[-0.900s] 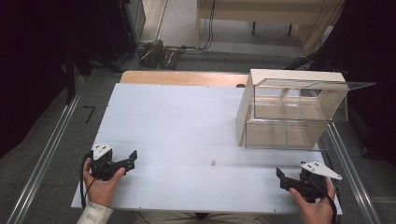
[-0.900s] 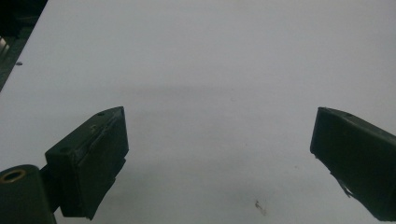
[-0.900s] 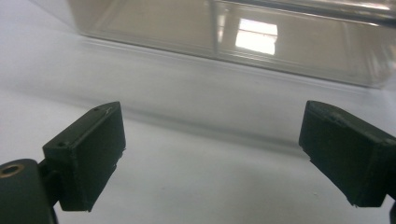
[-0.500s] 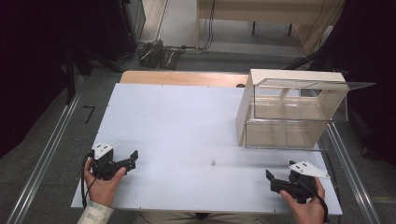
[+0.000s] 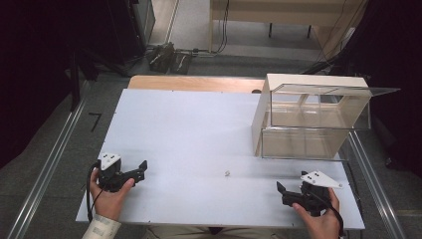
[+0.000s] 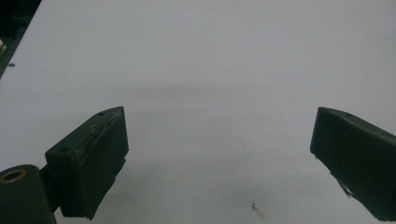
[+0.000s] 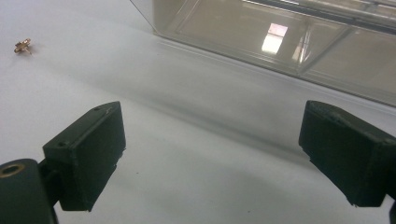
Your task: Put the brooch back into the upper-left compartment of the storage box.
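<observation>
— At the near edge of the table point(image 5: 199, 214): right gripper point(image 5: 281, 193), jaws spread wide, nothing between them. Same on the other side?

— Same. Left gripper point(image 5: 142, 170) low over the bare white top, jaws wide apart and empty. Nothing but table ahead in the left gripper view.

— Step in hand?

— Looks like the approach to a pickup, with no contact yet. Likely target: small gold-coloured piece point(image 5: 227, 173), alone on the table between the two grippers, somewhat nearer the right one.

— And relative to the right fingers point(image 7: 93, 144)?

— Well apart. In the right gripper view, small gold-coloured piece point(image 7: 22, 45) far up and off to the left, outside the gap between the jaws. Aim at present more toward the wall of the clear box point(image 7: 280, 42) than toward the piece.

— Next move, then?

— Probably: swing the right gripper toward the piece, keep low, centre the piece between the open jaws, close gently. Tiny and thin by the look of it, so fine aim called for; easy to nudge aside or to press flat against the tabletop instead of gripping.

— Farther back?

— Clear box point(image 5: 318, 124) on the far right of the table, well beyond the piece, with dividers inside and apparently nothing in it. Plausible destination, though only a guess.
</observation>
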